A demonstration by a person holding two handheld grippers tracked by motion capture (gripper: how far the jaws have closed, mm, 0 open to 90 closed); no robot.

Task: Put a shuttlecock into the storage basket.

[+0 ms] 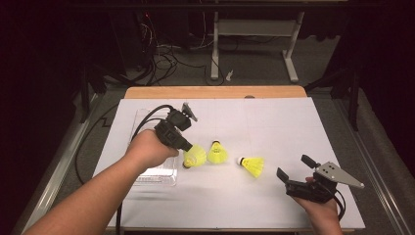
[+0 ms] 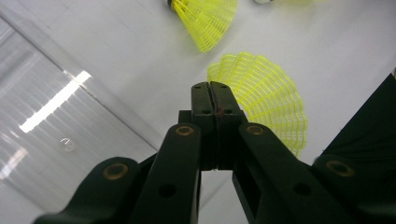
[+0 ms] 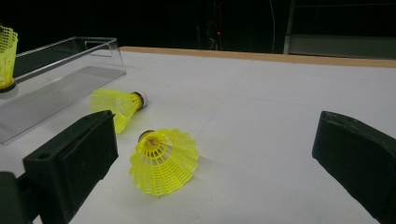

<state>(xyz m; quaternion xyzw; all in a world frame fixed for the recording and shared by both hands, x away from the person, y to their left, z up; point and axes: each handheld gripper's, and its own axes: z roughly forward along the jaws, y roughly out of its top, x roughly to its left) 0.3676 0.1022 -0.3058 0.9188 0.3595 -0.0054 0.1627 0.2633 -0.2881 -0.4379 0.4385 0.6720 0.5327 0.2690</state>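
Three yellow shuttlecocks are on or just above the white table. My left gripper [image 1: 189, 147] [image 2: 215, 88] points down at the leftmost shuttlecock [image 1: 195, 156] [image 2: 275, 107] [image 3: 6, 51], jaws shut, with the mesh skirt fanning out from behind the tips. In the right gripper view it hangs cork-down beside the clear tray [image 1: 156, 177] [image 3: 70, 79]. The middle shuttlecock [image 1: 217, 152] [image 2: 205, 18] [image 3: 116, 105] and the right shuttlecock [image 1: 253, 165] [image 3: 163, 161] lie on their sides. My right gripper [image 1: 296, 167] [image 3: 215, 135] rests near the front right, open and holding nothing, facing the right shuttlecock.
The clear plastic tray [image 2: 46, 116] lies at the table's left, partly under my left hand. A wooden strip [image 1: 215, 92] runs along the table's far edge. Desk legs and cables stand on the dark floor beyond.
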